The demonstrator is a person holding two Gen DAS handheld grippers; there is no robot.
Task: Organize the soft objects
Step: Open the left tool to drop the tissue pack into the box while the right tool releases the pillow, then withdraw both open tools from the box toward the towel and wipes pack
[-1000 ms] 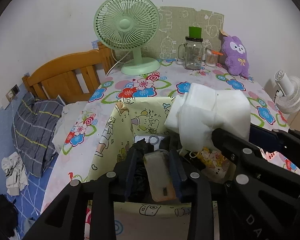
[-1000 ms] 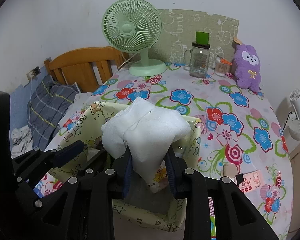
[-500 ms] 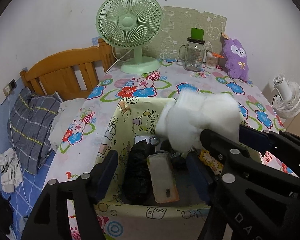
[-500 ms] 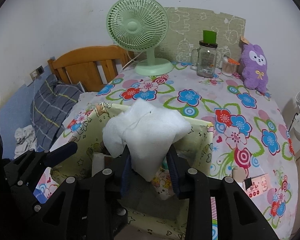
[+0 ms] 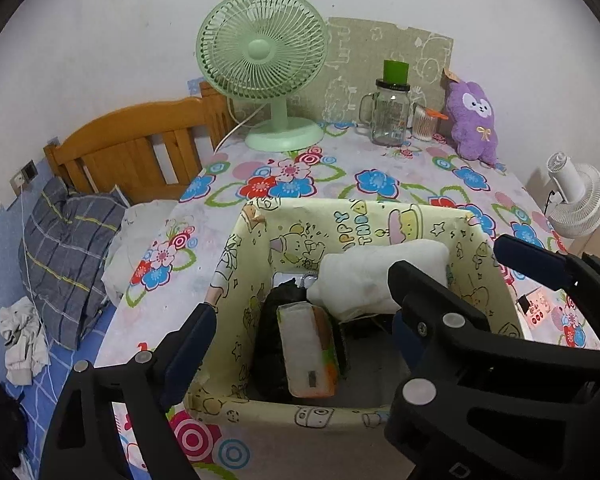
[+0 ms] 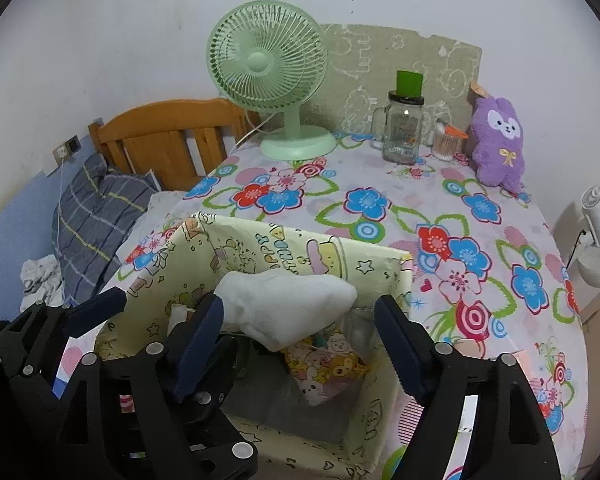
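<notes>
Gaping after just opening, both grippers (image 5: 300,316) (image 6: 300,320) grip nothing; white cloth (image 6: 284,308) lies loose.

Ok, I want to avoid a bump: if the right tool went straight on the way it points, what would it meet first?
Probably the white soft bundle, lying in the yellow storage box just ahead of the open right tool; depth is uncertain.

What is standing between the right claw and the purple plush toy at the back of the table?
The far wall of the yellow box stands between the open right claw and the purple plush toy; beyond it, only bare floral tablecloth.
</notes>
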